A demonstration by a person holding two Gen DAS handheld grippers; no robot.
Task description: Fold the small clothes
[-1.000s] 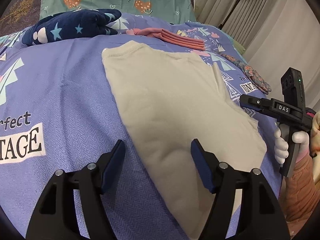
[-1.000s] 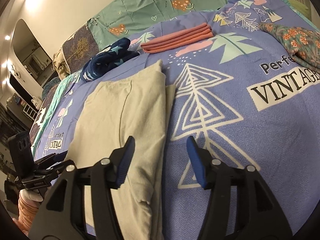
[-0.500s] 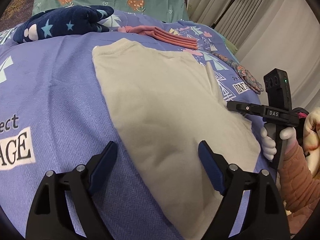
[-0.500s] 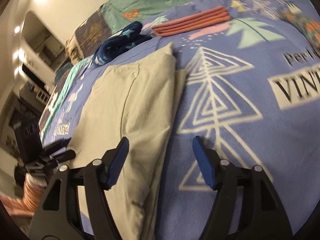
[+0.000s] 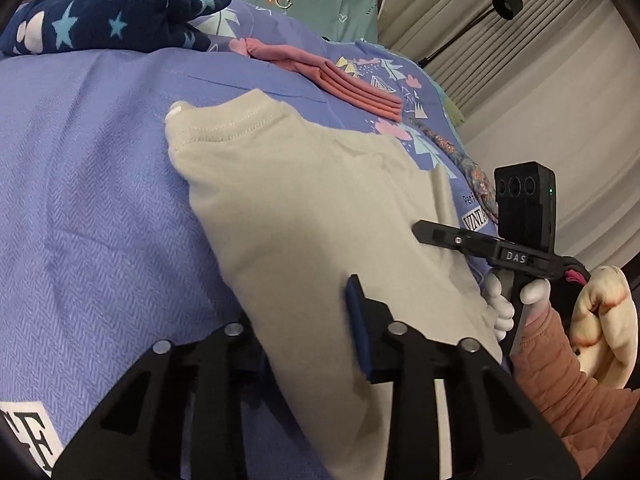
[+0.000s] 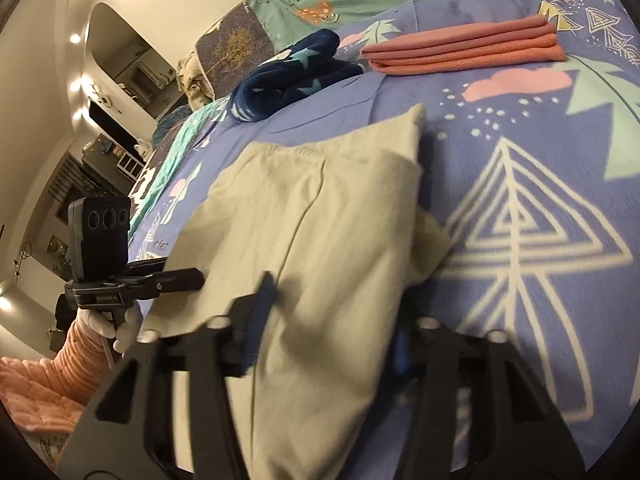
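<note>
1. The left gripper's fingers straddle the near hem of the beige shirt: one blue pad lies on top of the cloth, the other is hidden below its edge. They look to be pinching the hem, though I cannot tell whether they have fully closed.
2. The right gripper does the same at the other near corner, one finger on top of the cloth and the other tucked under the side edge. Its view is blurred, so I cannot judge how firm that hold is.
3. The shirt lies flat on the bed, already narrowed to a long strip with its sides turned in, collar at the far end. Each gripper shows in the other's camera, at opposite near corners.
4. Beyond the collar sit a folded pink stack and a navy star-print bundle, both well apart from the shirt; a floral garment lies off to the right.
5. What could go wrong, as I judge it: if either pad caught only the top layer, lifting would peel the tucked side open. If one hand rises ahead of the other, the fold would land crooked. A carry too far could reach the pink stack.
</note>
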